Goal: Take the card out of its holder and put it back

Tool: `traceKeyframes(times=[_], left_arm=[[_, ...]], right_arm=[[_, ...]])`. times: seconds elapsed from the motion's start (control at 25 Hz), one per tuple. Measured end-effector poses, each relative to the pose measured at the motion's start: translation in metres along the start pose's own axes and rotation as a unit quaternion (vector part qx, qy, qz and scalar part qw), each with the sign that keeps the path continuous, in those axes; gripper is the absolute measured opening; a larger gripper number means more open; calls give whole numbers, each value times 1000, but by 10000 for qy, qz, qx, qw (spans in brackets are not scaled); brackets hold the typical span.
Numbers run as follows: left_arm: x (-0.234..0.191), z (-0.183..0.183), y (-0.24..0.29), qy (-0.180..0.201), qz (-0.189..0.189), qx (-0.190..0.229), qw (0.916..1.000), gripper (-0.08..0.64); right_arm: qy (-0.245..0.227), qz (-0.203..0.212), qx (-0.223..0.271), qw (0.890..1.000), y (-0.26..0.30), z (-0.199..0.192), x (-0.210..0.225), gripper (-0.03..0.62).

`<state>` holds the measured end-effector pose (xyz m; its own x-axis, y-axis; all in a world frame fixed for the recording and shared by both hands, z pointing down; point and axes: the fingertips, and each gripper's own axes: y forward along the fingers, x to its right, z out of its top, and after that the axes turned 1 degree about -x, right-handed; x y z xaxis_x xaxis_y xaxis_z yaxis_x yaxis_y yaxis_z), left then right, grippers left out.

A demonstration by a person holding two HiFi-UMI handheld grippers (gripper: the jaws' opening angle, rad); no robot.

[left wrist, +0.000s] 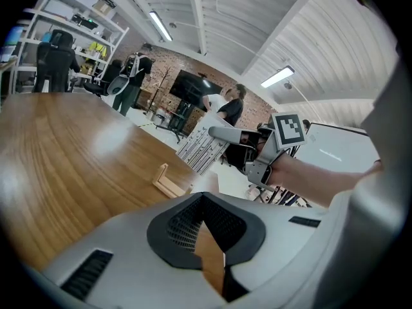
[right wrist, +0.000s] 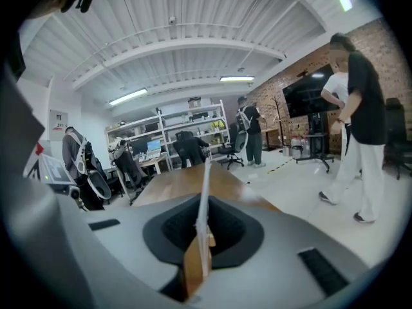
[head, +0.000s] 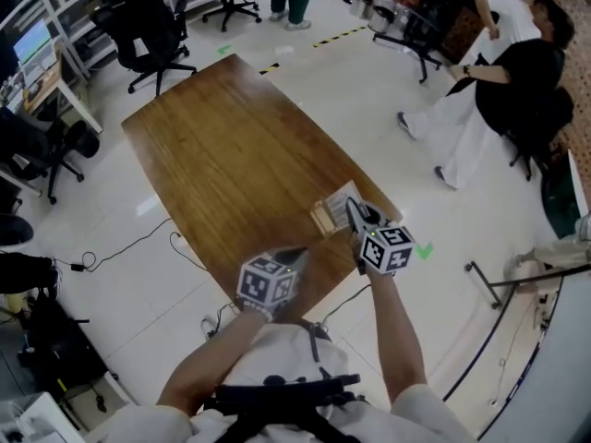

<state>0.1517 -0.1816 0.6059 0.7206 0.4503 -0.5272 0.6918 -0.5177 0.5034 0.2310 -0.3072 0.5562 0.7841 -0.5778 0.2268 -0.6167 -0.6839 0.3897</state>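
Observation:
My right gripper (head: 355,216) is shut on a white card with printed lines (head: 340,198) and holds it clear above the table. In the left gripper view the card (left wrist: 202,148) hangs tilted above and to the right of the small wooden holder (left wrist: 168,184). That holder (head: 323,220) stands near the table's right edge with its slot empty. In the right gripper view the card (right wrist: 204,192) shows edge-on between the pads. My left gripper (head: 292,257) hovers over the table's near corner, shut, with nothing in it; its jaws (left wrist: 205,201) point towards the holder.
The long wooden table (head: 231,146) runs away from me. Two people (head: 503,72) stand past its right side, and black office chairs (head: 148,35) sit at the far end. Cables (head: 138,243) trail on the white floor to the left. A metal stand (head: 517,280) is at the right.

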Motion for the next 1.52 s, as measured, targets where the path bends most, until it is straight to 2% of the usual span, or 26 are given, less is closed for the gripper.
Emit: traceKeyframes(times=[0.32, 0.68, 0.96, 1.24, 1.52], left_arm=[[8, 15, -39, 575, -92, 129, 9982, -9], [10, 18, -70, 925, -439, 67, 9947, -9], [18, 12, -82, 1213, -631, -8, 9906, -9], [29, 9, -93, 1437, -888, -46, 9856, -9], [36, 14, -94, 1497, -998, -32, 9837, -9]], right_arm=[[135, -325, 415, 9985, -48, 21, -29, 17], [402, -898, 790, 9920, -102, 14, -67, 15], [632, -1446, 1040, 9820, -144, -7, -98, 15], [944, -1960, 1360, 9665, -179, -16, -122, 15], [1051, -2190, 1499, 9584, -198, -16, -124, 15]])
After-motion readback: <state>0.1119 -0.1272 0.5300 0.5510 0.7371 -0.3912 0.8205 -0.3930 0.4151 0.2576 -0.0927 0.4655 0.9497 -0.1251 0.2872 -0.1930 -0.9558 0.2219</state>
